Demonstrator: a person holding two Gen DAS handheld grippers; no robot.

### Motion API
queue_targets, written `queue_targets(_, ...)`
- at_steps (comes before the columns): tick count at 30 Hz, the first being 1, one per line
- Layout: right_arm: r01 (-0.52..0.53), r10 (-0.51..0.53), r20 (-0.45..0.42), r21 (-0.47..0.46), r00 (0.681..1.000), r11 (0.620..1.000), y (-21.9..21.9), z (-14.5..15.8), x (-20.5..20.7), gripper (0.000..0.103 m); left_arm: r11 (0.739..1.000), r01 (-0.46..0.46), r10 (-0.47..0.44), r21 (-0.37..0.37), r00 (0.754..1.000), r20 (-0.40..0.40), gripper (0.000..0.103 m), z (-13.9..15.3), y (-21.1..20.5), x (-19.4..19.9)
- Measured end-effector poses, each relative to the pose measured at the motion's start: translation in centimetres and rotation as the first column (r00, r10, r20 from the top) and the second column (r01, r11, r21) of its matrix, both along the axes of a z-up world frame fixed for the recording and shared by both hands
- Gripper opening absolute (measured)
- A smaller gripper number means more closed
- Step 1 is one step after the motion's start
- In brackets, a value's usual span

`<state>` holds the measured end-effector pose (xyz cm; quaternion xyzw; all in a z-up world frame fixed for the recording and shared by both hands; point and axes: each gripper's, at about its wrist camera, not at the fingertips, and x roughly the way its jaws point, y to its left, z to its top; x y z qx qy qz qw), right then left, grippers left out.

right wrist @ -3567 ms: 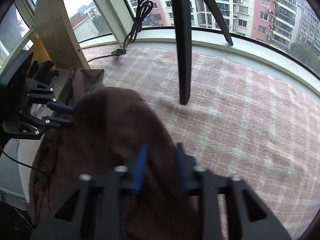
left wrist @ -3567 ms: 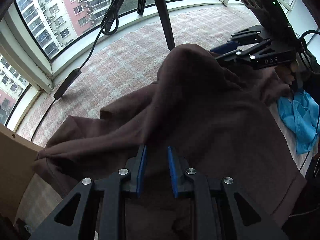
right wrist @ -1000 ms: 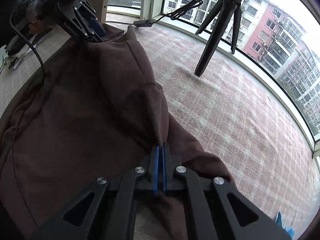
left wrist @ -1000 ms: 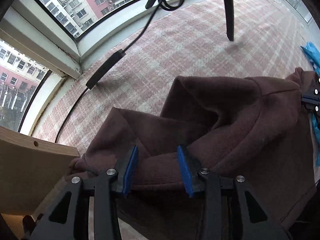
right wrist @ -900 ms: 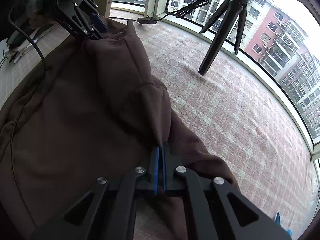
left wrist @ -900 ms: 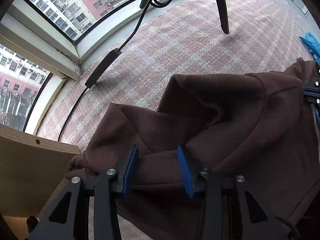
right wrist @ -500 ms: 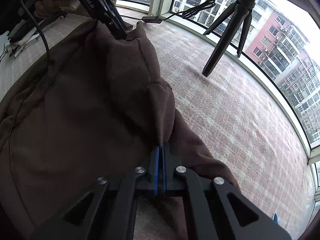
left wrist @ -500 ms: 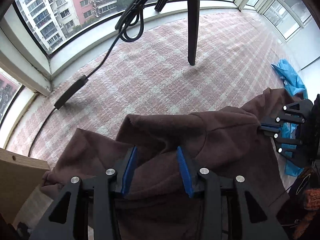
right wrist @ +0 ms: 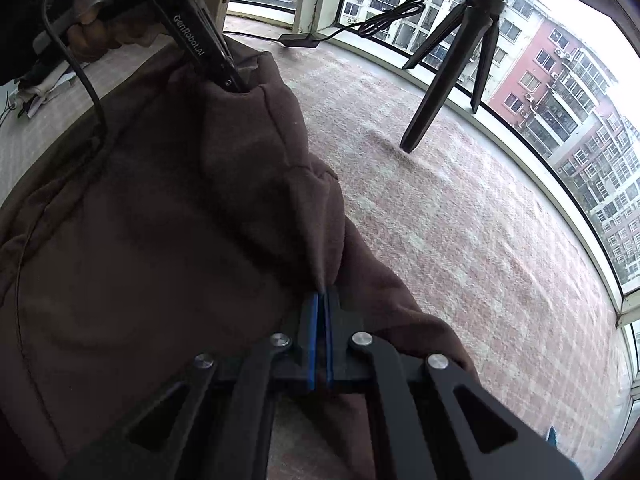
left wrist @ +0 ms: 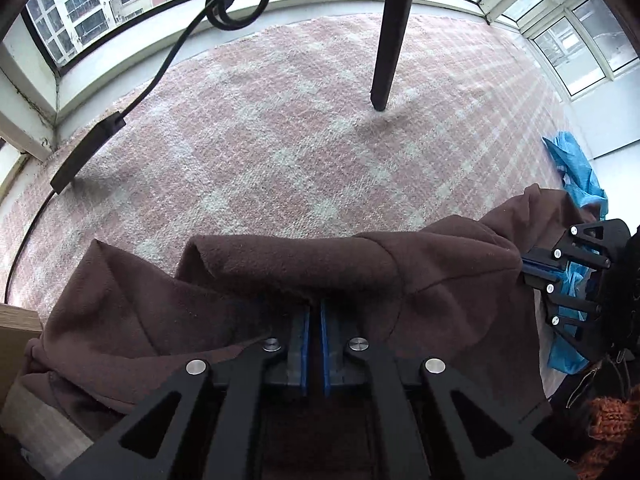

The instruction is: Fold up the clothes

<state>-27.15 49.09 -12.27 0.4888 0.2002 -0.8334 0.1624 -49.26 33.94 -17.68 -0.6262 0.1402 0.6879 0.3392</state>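
Observation:
A brown fleece garment [left wrist: 360, 264] lies bunched on a pink checked carpet [left wrist: 280, 140]. In the left wrist view my left gripper [left wrist: 314, 312] points steeply down. Its blue pads are closing on a thick fold at the garment's far edge, and fabric sits between the tips. My right gripper [left wrist: 524, 268] shows at the right, pinching the same edge. In the right wrist view the right gripper [right wrist: 322, 298] is shut on a raised ridge of the garment [right wrist: 160, 240]. The left gripper [right wrist: 236, 84] digs into the cloth at the top left, with a hand behind it.
A black tripod leg [left wrist: 384, 60] stands on the carpet beyond the garment. A cable with a black adapter [left wrist: 88, 156] runs along the window sill. A blue cloth [left wrist: 580, 176] lies at the right, a wooden board [left wrist: 16, 328] at the left.
The left jaws, wide apart around the fold before, have come together on it. The left view swung right along the garment's edge. The right gripper kept its grip and place.

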Motion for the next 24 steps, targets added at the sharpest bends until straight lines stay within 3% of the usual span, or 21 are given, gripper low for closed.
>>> queue_targets(4, 0.059, -0.059, -0.054, 0.003, 0.997, 0.998, 1.3, 1.4, -1.0, 0.003, 0.999, -0.046, 0.048, 0.015, 0.991, -0.126, 0.003, 4.0, -0.5, -1.0)
queue_targets(7, 0.117, -0.116, -0.094, 0.009, 0.989, 0.993, 2.2, 2.6, -2.5, 0.003, 0.998, -0.061, 0.066, 0.028, 0.957, -0.282, 0.003, 7.7, 0.2, -2.2)
queue_targets(10, 0.17, -0.169, -0.099, 0.003, 0.981, 0.985, 3.2, 2.6, -4.4, 0.003, 0.997, -0.08, 0.079, 0.011, 0.94, -0.332, 0.003, 7.7, 1.5, -3.3)
queue_targets(13, 0.178, -0.175, -0.081, 0.036, 0.981, 0.983, 3.8, 1.5, -6.0, 0.004, 0.986, -0.128, 0.082, -0.103, 0.925, -0.372, 0.004, 6.3, 1.2, -4.6)
queue_targets(15, 0.229, -0.229, -0.047, -0.006, 0.972, 0.973, 5.7, 2.1, -6.1, 0.005, 0.979, -0.155, 0.091, -0.135, 0.916, -0.39, 0.009, 6.0, 0.7, -4.5)
queue_targets(19, 0.345, -0.352, 0.012, -0.227, 0.936, 0.911, 13.5, 6.4, -4.4, 0.015, 0.973, -0.186, 0.105, -0.134, 0.883, -0.458, 0.014, 8.5, -1.0, -3.1)
queue_targets(21, 0.396, -0.401, 0.035, -0.263, 0.915, 0.88, 17.0, 8.4, -1.9, 0.03, 0.972, -0.197, 0.111, -0.128, 0.866, -0.488, 0.014, 10.0, -1.8, -2.1)
queue_targets(22, 0.421, -0.425, 0.048, -0.276, 0.904, 0.864, 18.7, 9.3, -0.5, 0.031, 0.975, -0.194, 0.115, -0.112, 0.863, -0.493, 0.014, 10.9, -2.1, -1.3)
queue_targets(24, 0.48, -0.481, 0.071, -0.291, 0.874, 0.828, 22.0, 10.4, 3.1, 0.031, 0.987, -0.148, 0.103, -0.061, 0.882, -0.46, 0.014, 11.8, -2.0, 0.9)
